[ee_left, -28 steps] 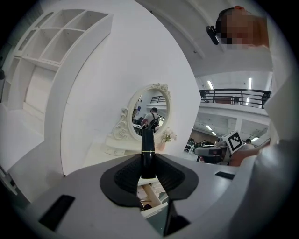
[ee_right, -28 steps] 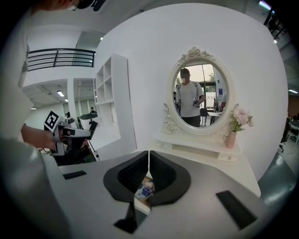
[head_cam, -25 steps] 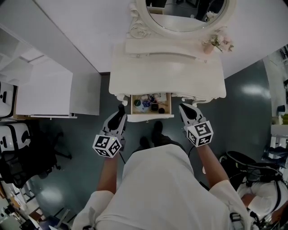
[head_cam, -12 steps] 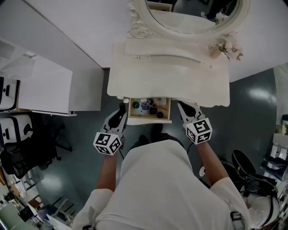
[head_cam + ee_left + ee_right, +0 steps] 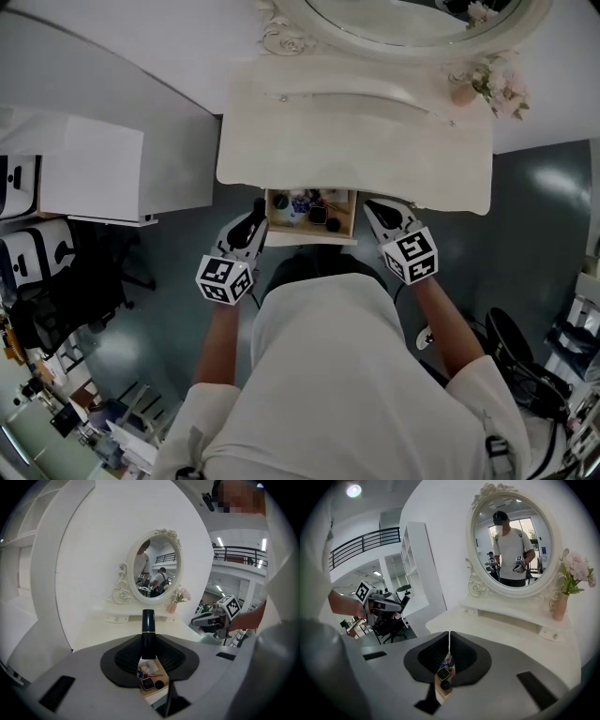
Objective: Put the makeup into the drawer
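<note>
The white dressing table [image 5: 356, 141] has its small drawer [image 5: 343, 225] pulled open, with several makeup items [image 5: 300, 206] inside. My left gripper [image 5: 257, 210] is at the drawer's left side, shut on a black lipstick tube [image 5: 148, 625] with a gold band that stands upright above the jaws of this gripper [image 5: 148, 654]. My right gripper [image 5: 369, 208] is at the drawer's right side. In the right gripper view the jaws of the right gripper [image 5: 449, 639] meet at the tips with nothing between them. The drawer [image 5: 443, 679] shows through the gap below.
An oval mirror [image 5: 412, 23] and a vase of pink flowers [image 5: 502, 86] stand at the back of the table. A white cabinet [image 5: 94, 173] is on the left, with black chairs [image 5: 56, 291] below it. The person's torso [image 5: 328, 375] fills the foreground.
Both grippers have moved forward and down toward the table's front edge, now flanking the drawer more closely. The lipstick stays gripped in the left one.
</note>
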The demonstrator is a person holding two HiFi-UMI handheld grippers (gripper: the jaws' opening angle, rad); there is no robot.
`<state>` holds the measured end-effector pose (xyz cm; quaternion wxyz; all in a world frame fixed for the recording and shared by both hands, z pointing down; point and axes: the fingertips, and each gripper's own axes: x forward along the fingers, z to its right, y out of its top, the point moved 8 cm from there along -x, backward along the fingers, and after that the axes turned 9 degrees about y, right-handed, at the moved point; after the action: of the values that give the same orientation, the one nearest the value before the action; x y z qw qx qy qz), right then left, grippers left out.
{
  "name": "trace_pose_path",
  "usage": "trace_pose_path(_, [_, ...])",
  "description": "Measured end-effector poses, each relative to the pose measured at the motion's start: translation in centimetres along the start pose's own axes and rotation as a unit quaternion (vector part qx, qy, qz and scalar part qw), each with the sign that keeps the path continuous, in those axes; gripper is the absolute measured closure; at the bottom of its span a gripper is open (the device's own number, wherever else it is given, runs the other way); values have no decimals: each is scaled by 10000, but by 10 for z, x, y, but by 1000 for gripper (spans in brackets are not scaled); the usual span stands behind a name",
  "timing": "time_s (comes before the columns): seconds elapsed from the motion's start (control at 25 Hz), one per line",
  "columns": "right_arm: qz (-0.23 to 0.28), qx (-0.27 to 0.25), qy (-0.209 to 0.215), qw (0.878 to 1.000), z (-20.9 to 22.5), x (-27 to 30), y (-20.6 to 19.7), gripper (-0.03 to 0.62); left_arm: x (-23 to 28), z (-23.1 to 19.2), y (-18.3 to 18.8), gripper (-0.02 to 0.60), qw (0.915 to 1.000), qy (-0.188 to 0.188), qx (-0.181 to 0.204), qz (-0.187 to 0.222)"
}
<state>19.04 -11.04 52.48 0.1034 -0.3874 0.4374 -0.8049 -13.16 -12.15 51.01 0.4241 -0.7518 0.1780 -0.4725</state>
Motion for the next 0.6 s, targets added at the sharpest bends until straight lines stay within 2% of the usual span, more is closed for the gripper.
trace_pose_path(0.32, [-246, 252, 51, 9994, 12, 17, -13, 565, 33, 0, -18, 482, 9979, -254, 284, -529])
trace_pose_path(0.6, [-392, 502, -45, 9980, 0, 35, -21, 565, 61, -7, -45, 480, 9909, -626, 595, -1033])
